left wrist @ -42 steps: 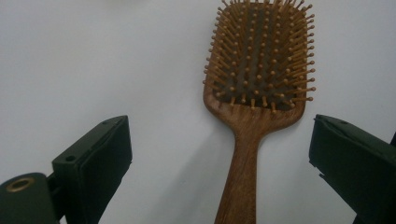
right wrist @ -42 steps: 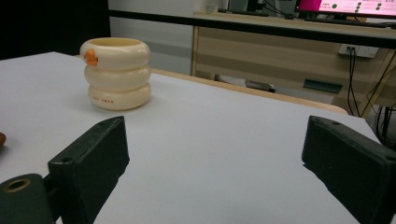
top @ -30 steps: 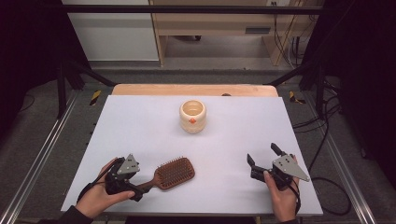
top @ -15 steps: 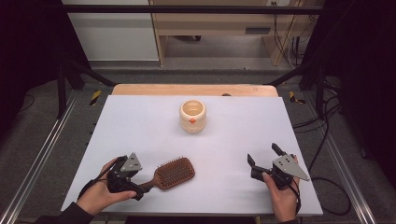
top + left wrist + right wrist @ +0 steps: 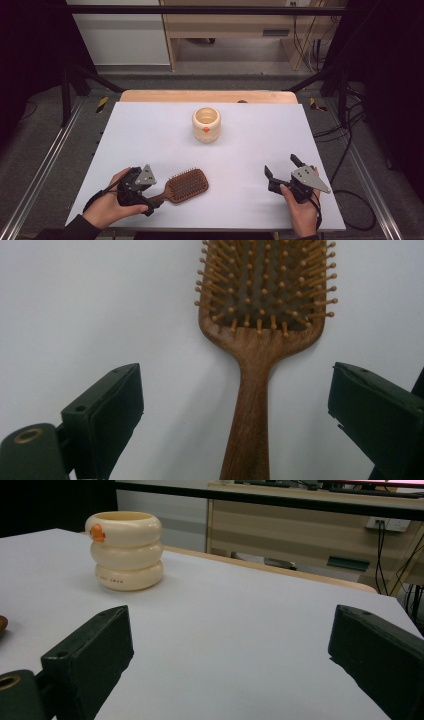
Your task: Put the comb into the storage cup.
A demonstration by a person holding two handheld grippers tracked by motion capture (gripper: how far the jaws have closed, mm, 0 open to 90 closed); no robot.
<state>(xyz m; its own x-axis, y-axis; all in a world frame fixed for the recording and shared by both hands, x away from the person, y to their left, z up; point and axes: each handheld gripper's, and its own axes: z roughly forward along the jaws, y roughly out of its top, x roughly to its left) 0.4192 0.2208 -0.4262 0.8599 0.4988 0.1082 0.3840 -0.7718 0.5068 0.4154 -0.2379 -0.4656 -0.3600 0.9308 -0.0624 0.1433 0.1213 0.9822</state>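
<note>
Left gripper view is showing the brush (image 5: 260, 330) lying bristles-up on the table (image 5: 250, 150), its handle sitting between the left gripper's (image 5: 235, 405) spread jaws, untouched. Right gripper (image 5: 284, 174) is hovering released, well apart from the cup (image 5: 206, 124). Closing off-centre on the tapered handle could be nudging or twisting the brush away.

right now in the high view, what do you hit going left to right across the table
left gripper → hairbrush → cream cup → right gripper
</note>
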